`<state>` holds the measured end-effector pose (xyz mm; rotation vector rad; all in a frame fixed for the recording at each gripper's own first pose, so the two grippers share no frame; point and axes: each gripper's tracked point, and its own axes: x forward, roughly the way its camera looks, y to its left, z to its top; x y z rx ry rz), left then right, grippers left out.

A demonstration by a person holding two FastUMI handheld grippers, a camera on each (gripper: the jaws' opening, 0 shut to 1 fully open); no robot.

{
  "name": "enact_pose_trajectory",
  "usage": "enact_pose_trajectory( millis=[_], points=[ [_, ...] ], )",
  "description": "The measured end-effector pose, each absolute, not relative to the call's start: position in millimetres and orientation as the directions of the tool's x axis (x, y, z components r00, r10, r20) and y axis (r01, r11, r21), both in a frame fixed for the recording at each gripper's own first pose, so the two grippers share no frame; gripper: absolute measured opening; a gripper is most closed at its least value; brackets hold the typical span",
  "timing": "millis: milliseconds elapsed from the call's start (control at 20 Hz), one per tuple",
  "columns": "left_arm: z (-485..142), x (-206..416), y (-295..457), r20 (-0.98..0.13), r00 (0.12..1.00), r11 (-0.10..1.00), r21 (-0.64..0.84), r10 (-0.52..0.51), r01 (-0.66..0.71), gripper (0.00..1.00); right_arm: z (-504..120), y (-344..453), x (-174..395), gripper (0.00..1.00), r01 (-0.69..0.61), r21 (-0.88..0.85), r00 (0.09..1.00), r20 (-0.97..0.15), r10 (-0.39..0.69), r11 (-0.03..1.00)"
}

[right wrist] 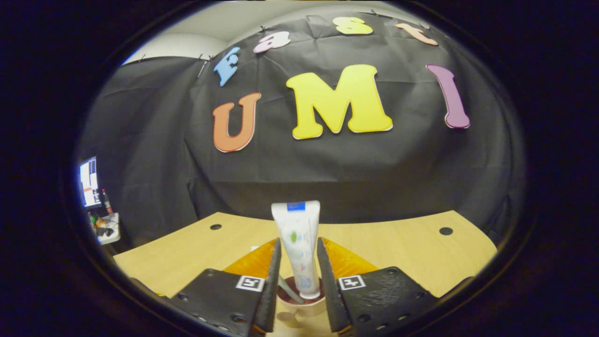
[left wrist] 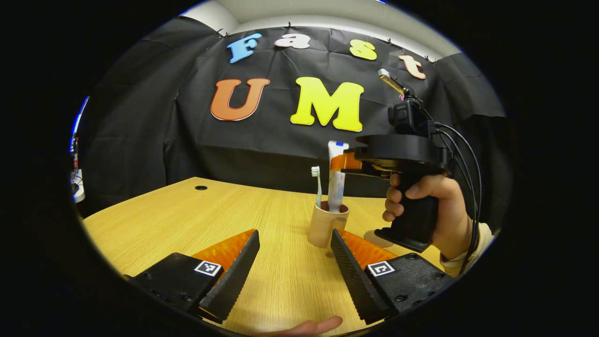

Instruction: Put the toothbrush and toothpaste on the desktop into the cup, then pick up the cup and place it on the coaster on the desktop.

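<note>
Both right tongs [right wrist: 299, 271] fingers flank the toothpaste [right wrist: 298, 243], standing in the cup [left wrist: 326, 224].

Wood-grain surface [left wrist: 187, 210] with round cable holes [left wrist: 201, 187]. Black cloth [left wrist: 140, 117] hangs behind and beside it. Pale wall [left wrist: 327, 11] above. Lit screen [right wrist: 87, 181] at far left.

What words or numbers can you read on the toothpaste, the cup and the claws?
toothpaste tube: coloured print, too blurred to read.
cup: plain, no writing.
toothbrush: no writing that can be made out.
left claw: a square black-and-white marker on each finger, a pattern and not words.
right claw: the same markers, no words.
</note>
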<state>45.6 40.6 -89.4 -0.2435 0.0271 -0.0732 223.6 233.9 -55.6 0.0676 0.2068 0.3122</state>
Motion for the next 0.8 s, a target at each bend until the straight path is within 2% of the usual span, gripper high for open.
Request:
enact_pose_trajectory(
  millis=[50,100,150,200,550,600,650,800],
  points=[
    [-91,47,40,-0.025,0.997,0.968,-0.241,-0.075,0.067,0.97,-49,230,220,0.68,-0.297,0.080,0.935,-0.176,0.307,0.951],
    [-92,48,39,-0.031,0.997,0.968,-0.241,-0.075,0.066,0.97,-41,221,213,0.79,-0.282,0.056,0.945,-0.156,0.288,0.958],
    [-94,50,37,-0.040,0.996,0.968,-0.242,-0.077,0.065,0.97,-34,214,206,0.95,-0.266,0.034,0.953,-0.140,0.268,0.963],
    [-96,52,34,-0.046,0.995,0.967,-0.244,-0.088,0.074,0.98,-28,209,198,0.99,-0.257,0.022,0.958,-0.122,0.258,0.966],
    [-74,67,27,-0.064,0.995,0.982,-0.182,-0.072,0.059,0.96,7,149,138,0.97,-0.193,0.031,0.980,-0.035,0.194,0.981],
    [-68,69,24,-0.065,0.995,0.981,-0.183,-0.074,0.061,1.00,6,138,131,0.97,-0.189,0.034,0.981,-0.037,0.190,0.981],
    [-62,73,21,-0.070,0.994,0.980,-0.188,-0.079,0.065,0.97,4,130,123,0.97,-0.197,0.047,0.979,-0.042,0.199,0.979],
    [-43,86,8,-0.095,0.990,0.979,-0.188,-0.101,0.082,0.96,-12,97,104,0.97,-0.190,0.044,0.979,-0.062,0.193,0.981]
  ],
)
